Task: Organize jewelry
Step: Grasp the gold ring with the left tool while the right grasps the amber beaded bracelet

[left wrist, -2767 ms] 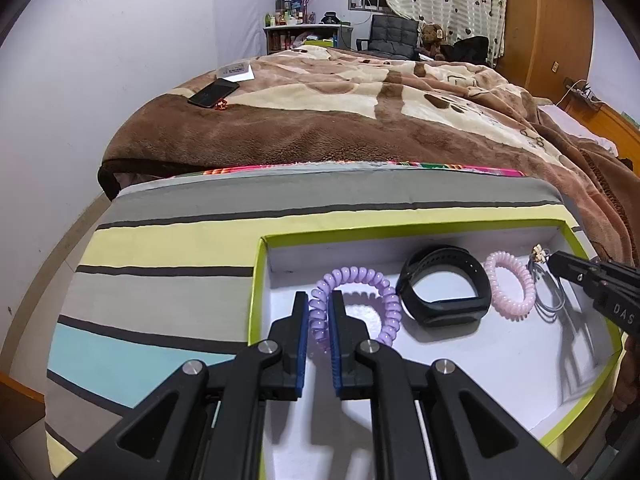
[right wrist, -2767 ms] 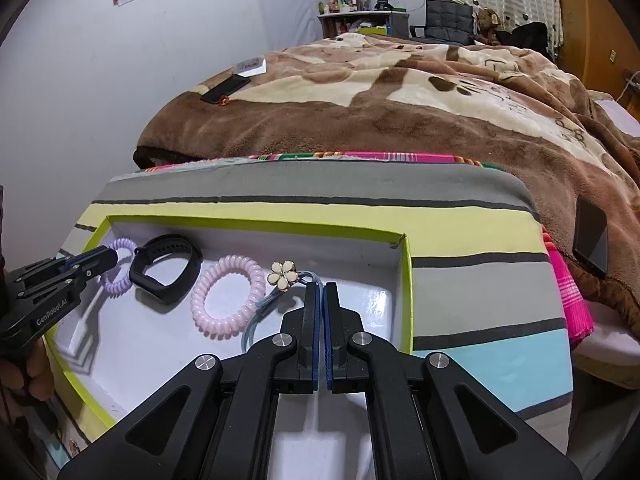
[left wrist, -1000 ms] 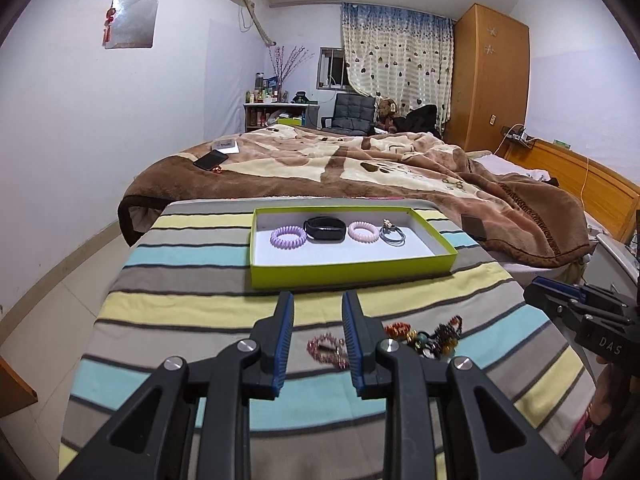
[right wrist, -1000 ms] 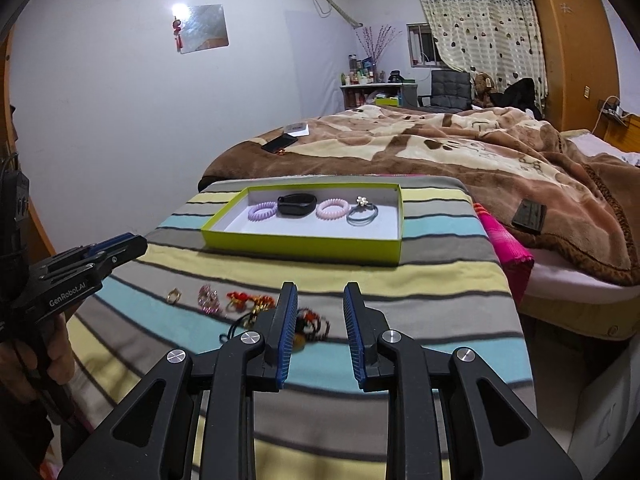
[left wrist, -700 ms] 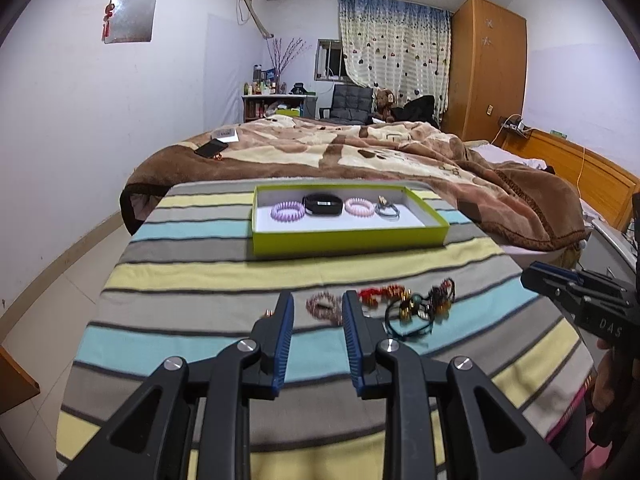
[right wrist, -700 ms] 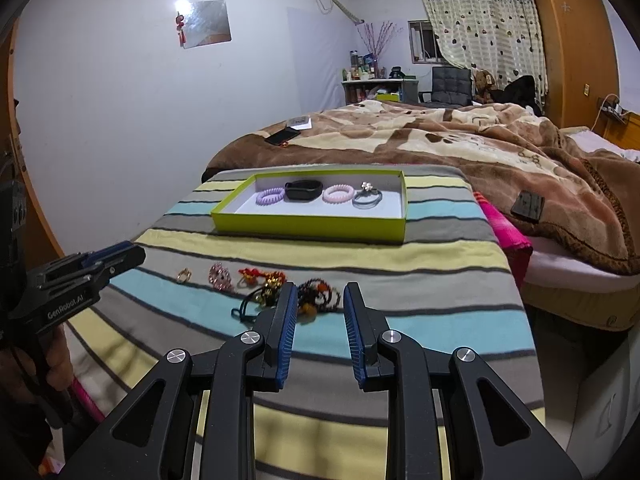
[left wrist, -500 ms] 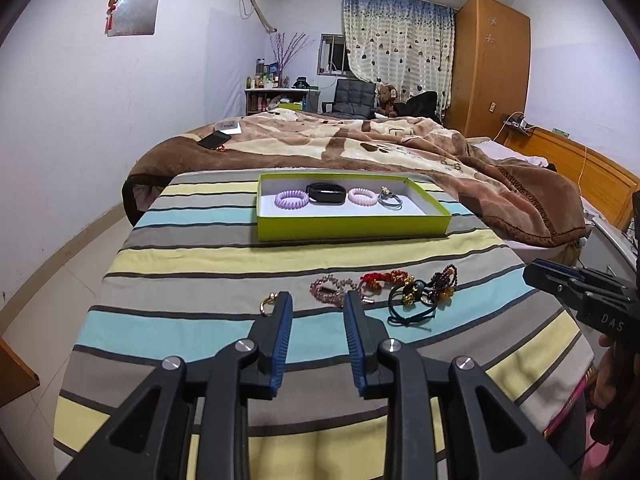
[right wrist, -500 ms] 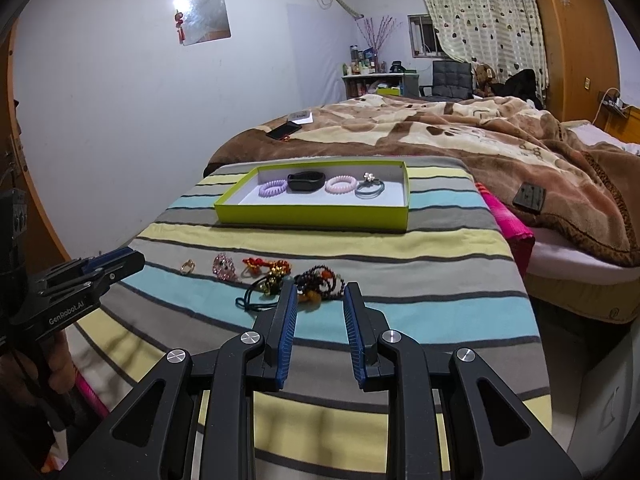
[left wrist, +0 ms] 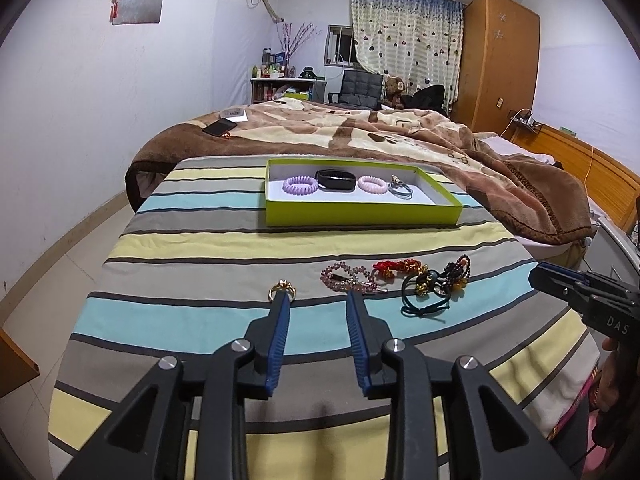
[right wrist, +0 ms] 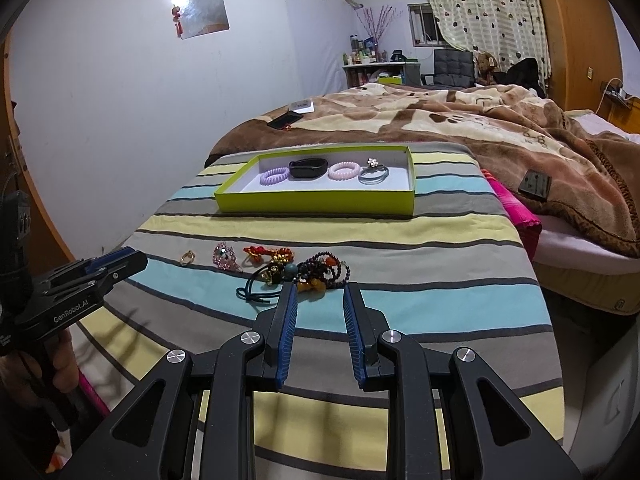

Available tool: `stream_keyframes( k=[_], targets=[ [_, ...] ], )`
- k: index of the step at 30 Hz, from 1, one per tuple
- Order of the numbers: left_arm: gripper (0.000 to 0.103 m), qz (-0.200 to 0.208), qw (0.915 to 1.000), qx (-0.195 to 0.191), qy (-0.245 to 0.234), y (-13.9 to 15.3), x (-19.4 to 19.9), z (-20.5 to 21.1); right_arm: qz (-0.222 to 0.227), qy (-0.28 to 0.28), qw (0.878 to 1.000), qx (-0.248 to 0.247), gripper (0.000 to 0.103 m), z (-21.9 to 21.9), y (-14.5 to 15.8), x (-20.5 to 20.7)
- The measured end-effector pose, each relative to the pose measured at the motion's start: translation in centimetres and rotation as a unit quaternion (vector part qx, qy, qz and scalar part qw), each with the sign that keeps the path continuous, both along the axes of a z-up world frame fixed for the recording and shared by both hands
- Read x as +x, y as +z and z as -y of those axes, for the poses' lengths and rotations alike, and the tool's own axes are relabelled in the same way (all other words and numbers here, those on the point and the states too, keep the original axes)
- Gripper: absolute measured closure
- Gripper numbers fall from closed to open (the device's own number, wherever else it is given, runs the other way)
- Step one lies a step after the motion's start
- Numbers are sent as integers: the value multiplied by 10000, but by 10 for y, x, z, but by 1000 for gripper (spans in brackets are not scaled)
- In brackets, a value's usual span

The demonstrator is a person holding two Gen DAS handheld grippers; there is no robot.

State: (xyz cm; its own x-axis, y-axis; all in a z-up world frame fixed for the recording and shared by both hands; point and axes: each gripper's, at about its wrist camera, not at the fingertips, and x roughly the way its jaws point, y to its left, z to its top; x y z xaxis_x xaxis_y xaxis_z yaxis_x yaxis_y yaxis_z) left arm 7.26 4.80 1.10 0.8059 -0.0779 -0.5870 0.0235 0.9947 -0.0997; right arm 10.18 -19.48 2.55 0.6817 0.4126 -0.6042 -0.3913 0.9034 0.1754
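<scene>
The left gripper (left wrist: 316, 300) is hovering empty, fingers spreading, lining up on the gold ring (left wrist: 282, 290) lying loose on the bench (left wrist: 180, 312); the right gripper (right wrist: 319, 292) is waiting with fingers apart over the bead pile (right wrist: 320, 270); the green tray (left wrist: 360, 216) beyond is already holding four bands.

Gold ring (left wrist: 282, 289) partly hidden behind left fingers (left wrist: 280, 322); bead pile (right wrist: 320, 270) too tangled to ID.

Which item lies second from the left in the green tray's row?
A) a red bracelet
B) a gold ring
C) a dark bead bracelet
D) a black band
D: in the green tray, the black band sits between the purple coil and the pink coil.
</scene>
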Motion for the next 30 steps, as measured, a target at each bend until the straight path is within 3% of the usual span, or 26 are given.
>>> stream_keyframes(
  k=[8,10,12,18,30],
  targets=[
    [66,-131,9999,11,45,-5,11,-4,-194,49,9998,45,78,-7,-8,10],
    [65,-184,9998,28,62,-7,15,-5,-229,64,9997,72,75,-9,-9,13],
    [65,-229,9997,50,79,-9,20,-7,-287,88,9995,117,66,-12,-11,17],
    [65,-426,9990,81,65,-15,35,-9,-457,35,9988,172,66,-19,-16,30],
    [65,-1203,9923,-33,285,-37,71,-20,-1014,-148,9944,276,66,-33,-37,69]
  ],
)
